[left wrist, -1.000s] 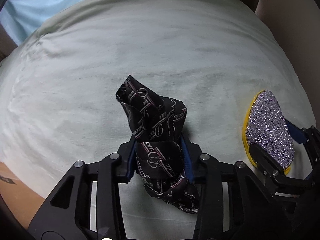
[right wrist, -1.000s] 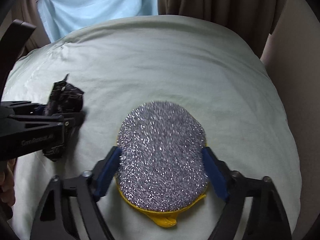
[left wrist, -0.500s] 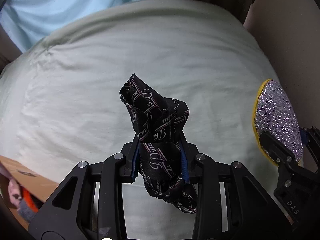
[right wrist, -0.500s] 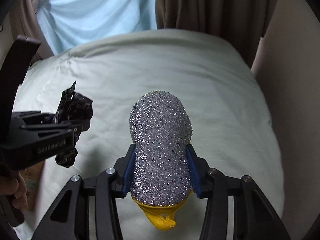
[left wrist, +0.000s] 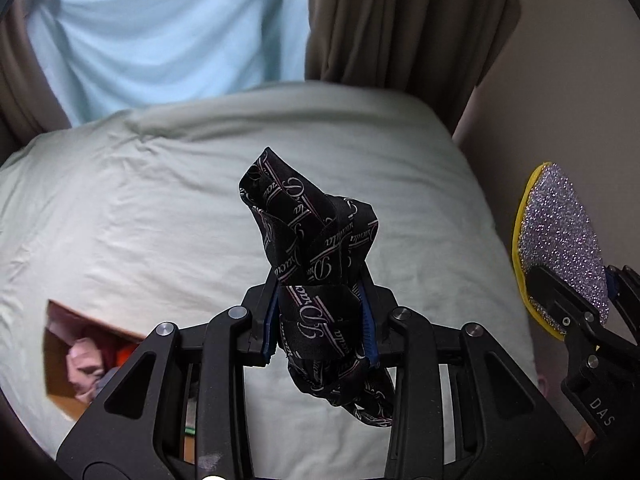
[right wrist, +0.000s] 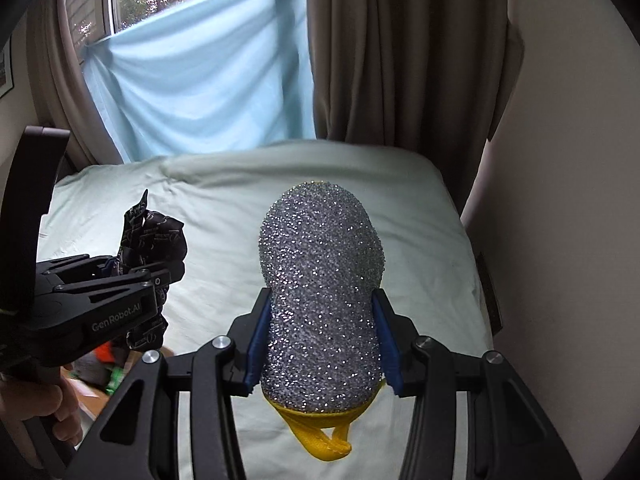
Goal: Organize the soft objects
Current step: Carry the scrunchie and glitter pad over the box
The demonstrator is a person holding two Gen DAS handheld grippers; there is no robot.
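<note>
Both tongs have come well up off the bed (left wrist: 168, 208), whose pale sheet now lies far below where a second ago it filled each view, and the window drape and curtains have come into sight behind it. A cardboard box (left wrist: 60, 364) with pink and orange soft things inside has appeared past the bed's near left edge, under the left tongs (left wrist: 320, 320); it looks the likely place for both loads, though that is a judgement only. The right tongs (right wrist: 322, 340) hold the glittery silver scrub pad (right wrist: 320, 292) with its yellow backing, clear of the sheet; their jaws have just been closing, and the pad, which lay broad between them a second ago, is now pinched narrow at its waist between the blue pads. The left tongs, nearly closed, grip the black patterned cloth (left wrist: 312, 248) bunched between their pads, its ends sticking up above and hanging loose below. With both soft things lifted and held fast, the pick-up seems done and the carry to the box is what remains
</note>
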